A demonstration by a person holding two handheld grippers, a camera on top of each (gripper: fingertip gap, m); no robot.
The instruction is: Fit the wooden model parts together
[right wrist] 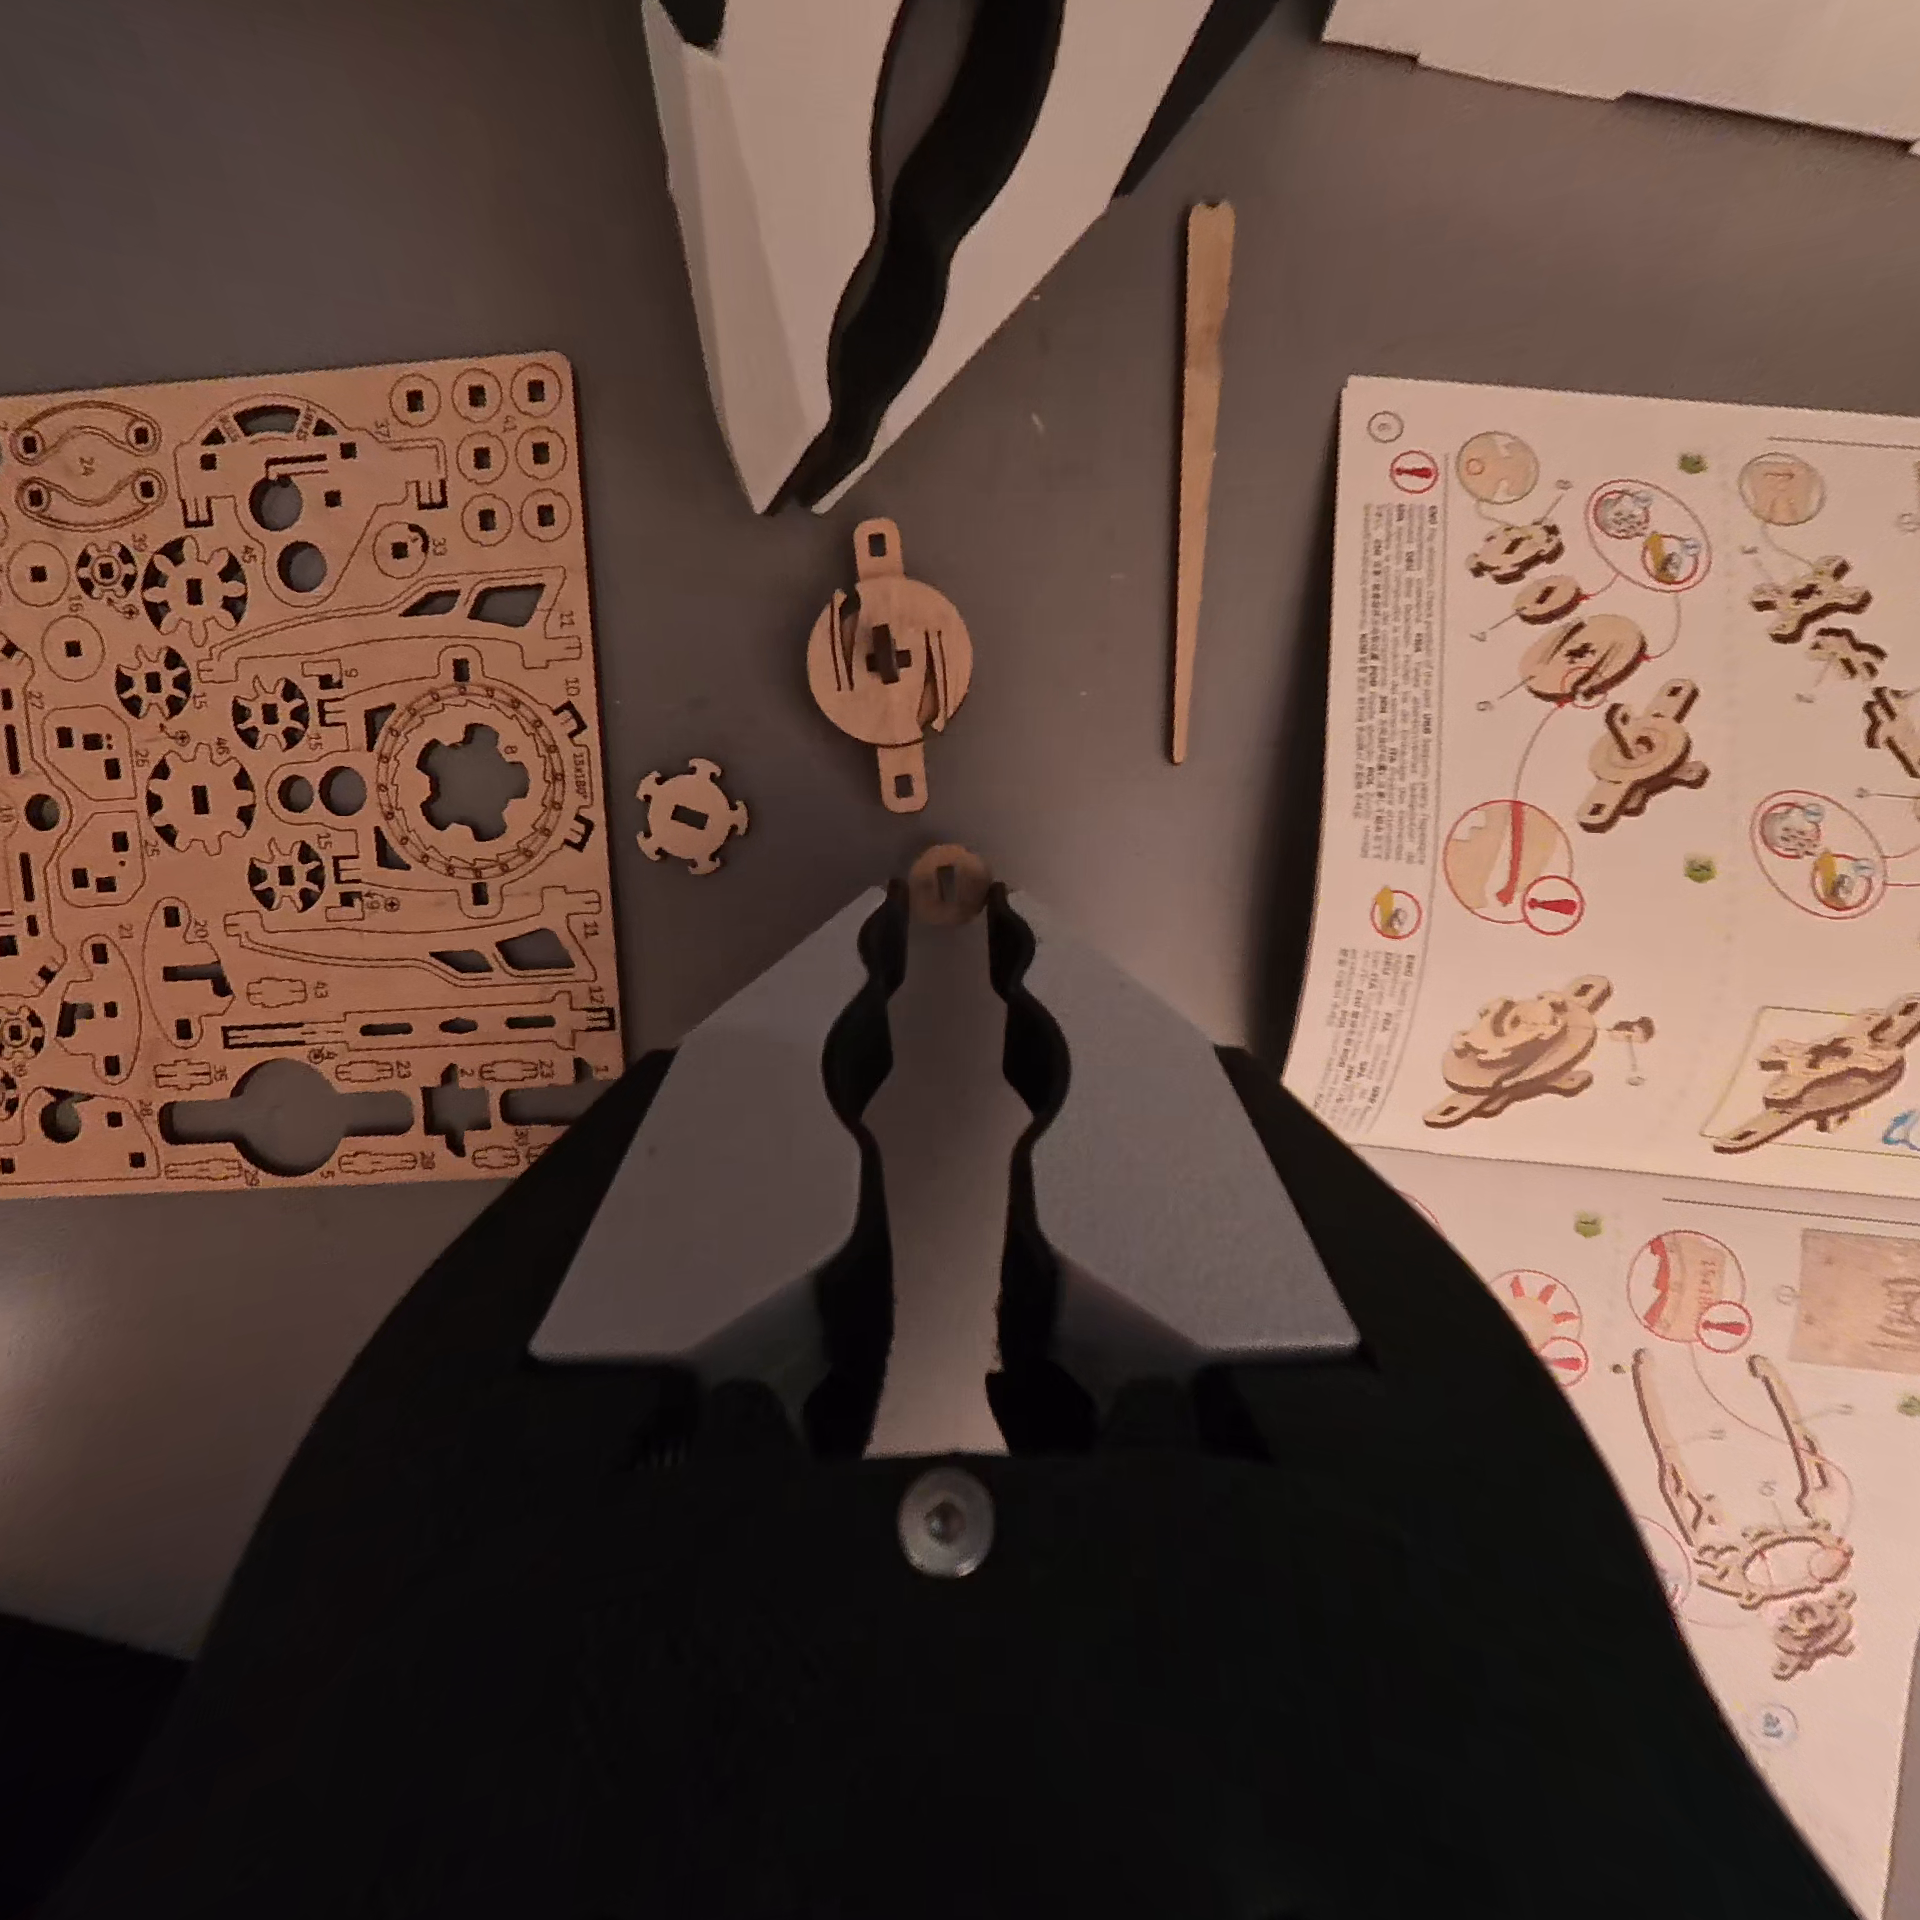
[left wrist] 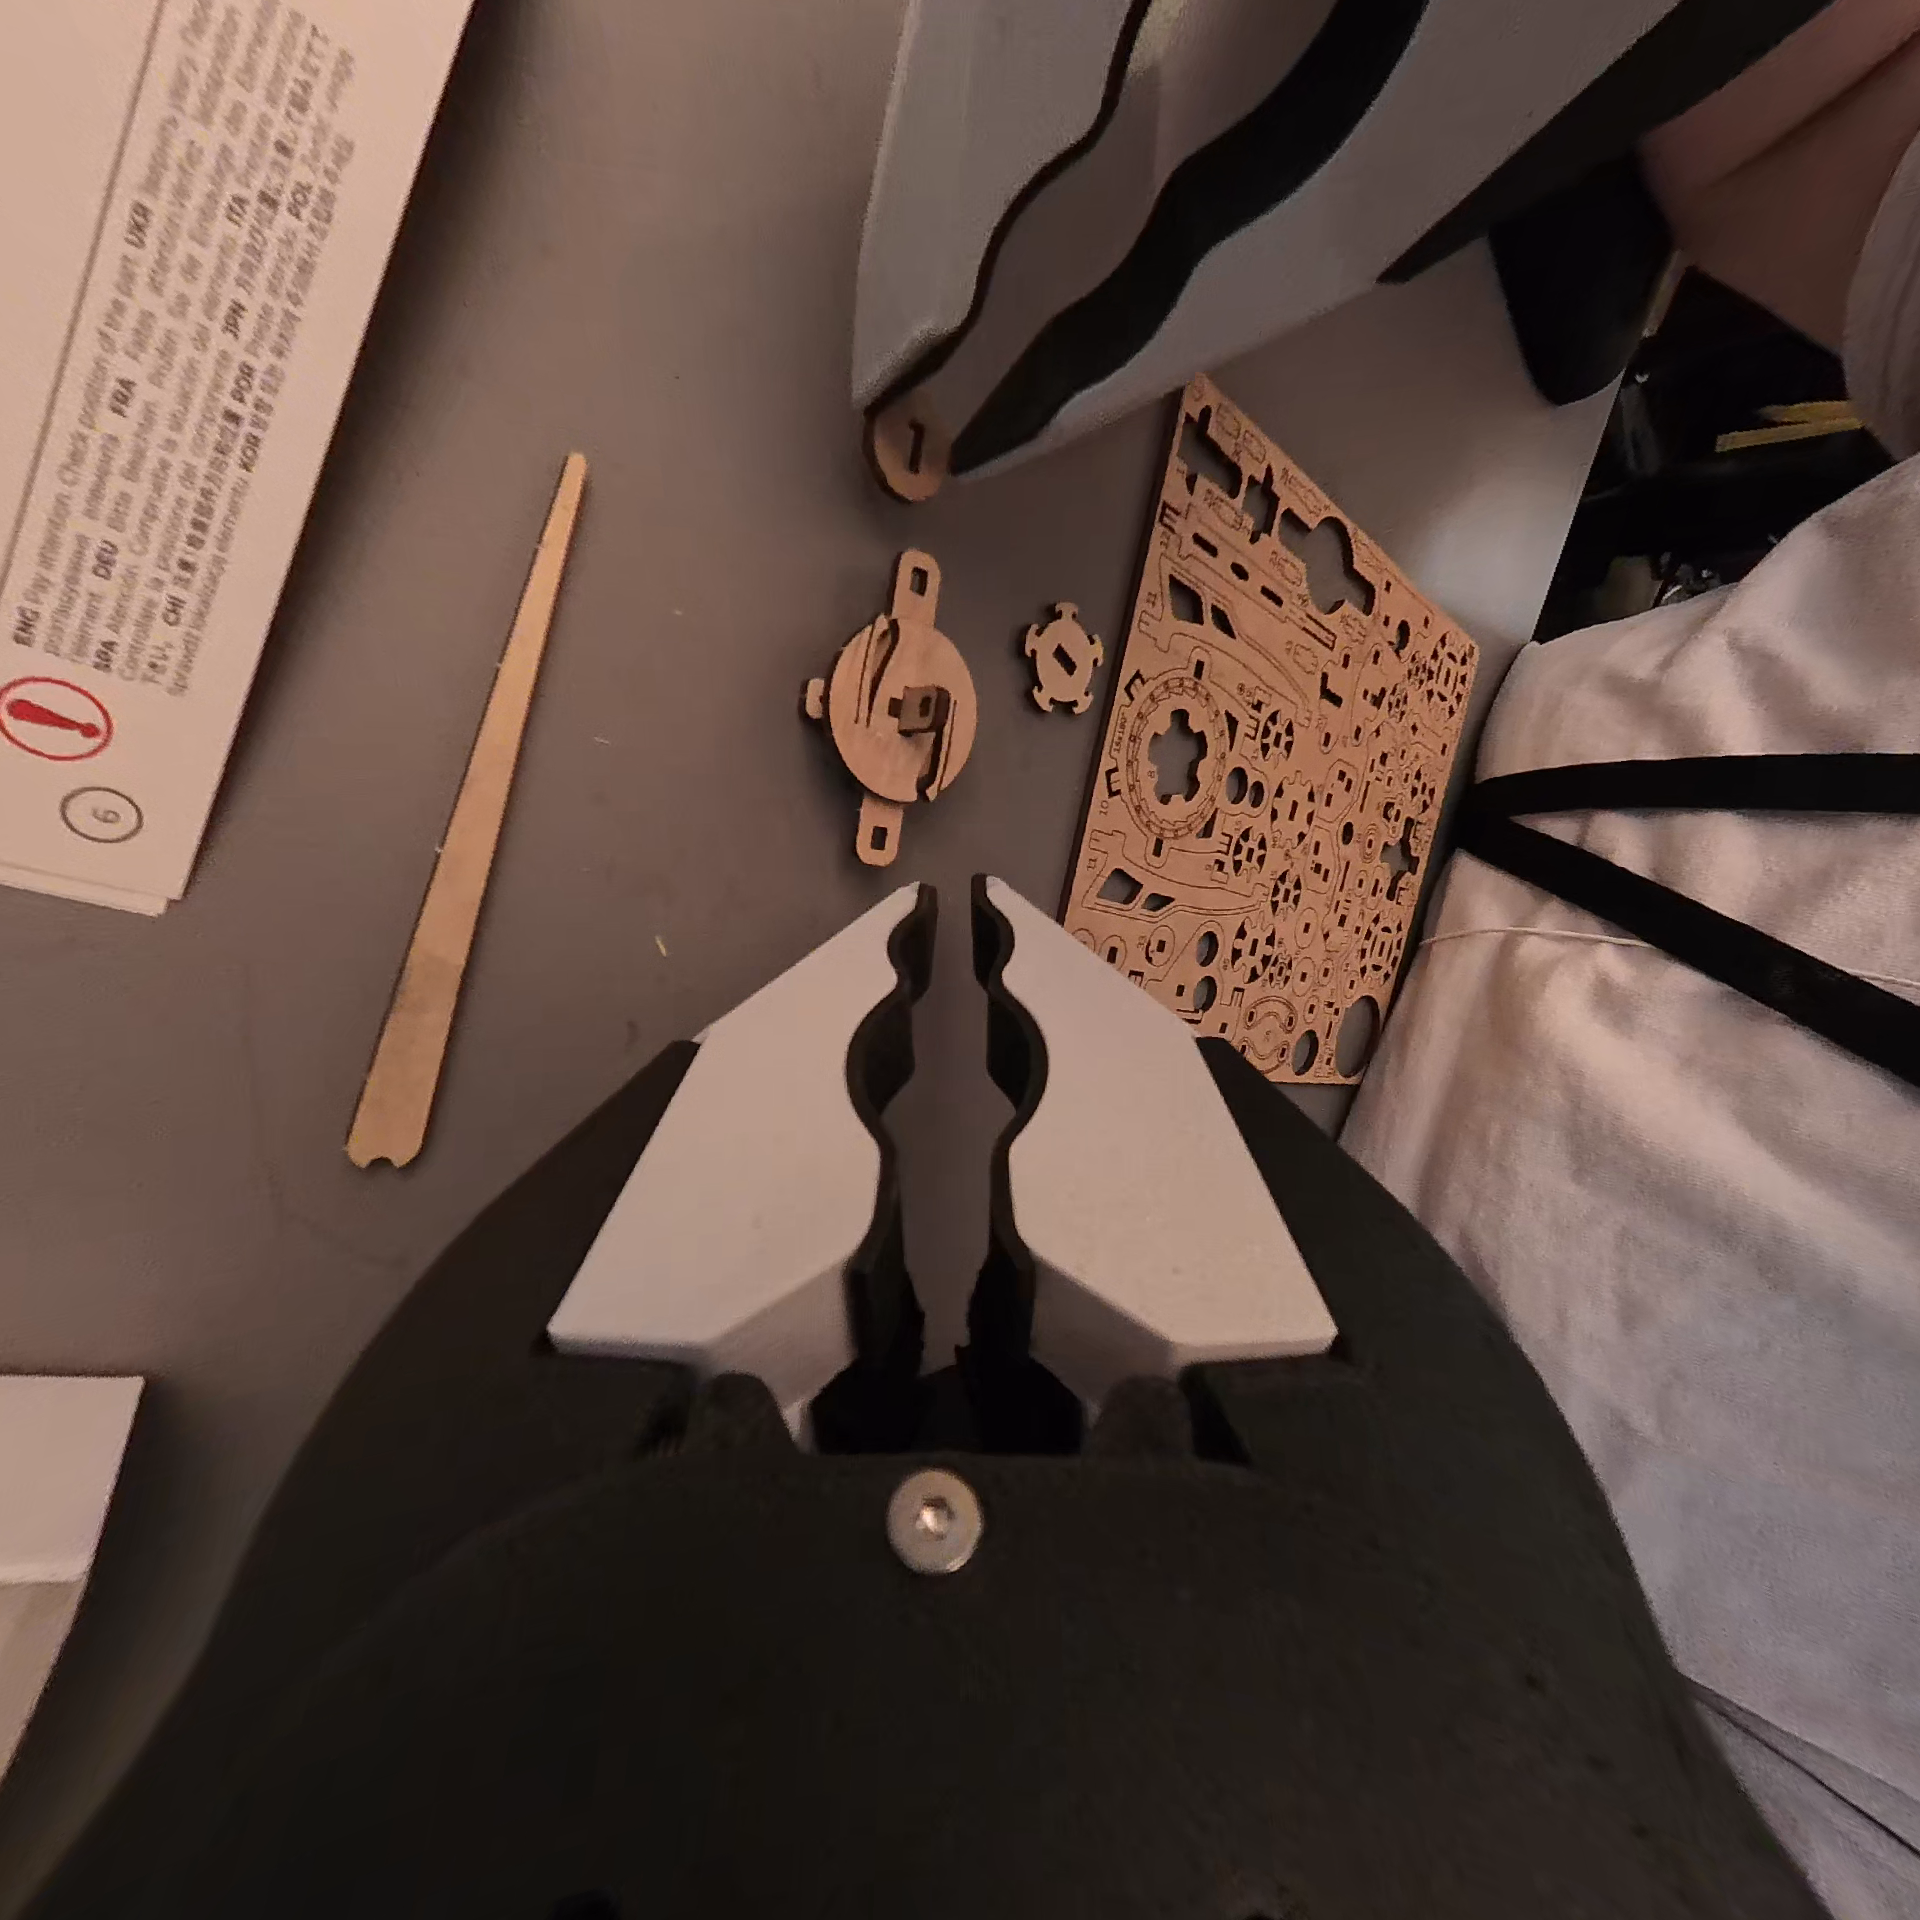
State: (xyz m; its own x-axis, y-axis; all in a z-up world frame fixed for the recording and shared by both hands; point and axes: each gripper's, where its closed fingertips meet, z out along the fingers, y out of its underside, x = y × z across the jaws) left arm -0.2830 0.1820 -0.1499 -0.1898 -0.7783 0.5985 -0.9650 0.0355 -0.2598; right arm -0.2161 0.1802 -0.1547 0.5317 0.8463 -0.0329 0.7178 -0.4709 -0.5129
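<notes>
A round wooden assembly [left wrist: 891, 707] with two slotted tabs lies flat on the grey table [left wrist: 665, 312]. It also shows in the right wrist view [right wrist: 890, 665]. My right gripper [right wrist: 943, 896] is shut on a small round wooden disc [right wrist: 945, 878] with a slot, just short of the assembly. From the left wrist view, the right gripper [left wrist: 935, 442] and its disc [left wrist: 902, 462] sit beyond the assembly. My left gripper [left wrist: 951, 894] is shut and empty, tips close to the assembly's near tab; it shows opposite in the right wrist view [right wrist: 795, 504]. A small notched gear [left wrist: 1062, 658] [right wrist: 693, 818] lies loose beside the assembly.
A laser-cut wooden parts sheet [left wrist: 1278, 748] [right wrist: 281, 769] lies next to the gear. A tapered wooden stick [left wrist: 473, 821] [right wrist: 1200, 478] and an instruction sheet [left wrist: 156, 416] [right wrist: 1610, 779] lie on the other side. A person's light garment [left wrist: 1662, 1091] is past the table edge. The small notched gear [right wrist: 693, 818] lies around 4 cm away from my right fingertips. Look for it in the left wrist view [left wrist: 1066, 656] too.
</notes>
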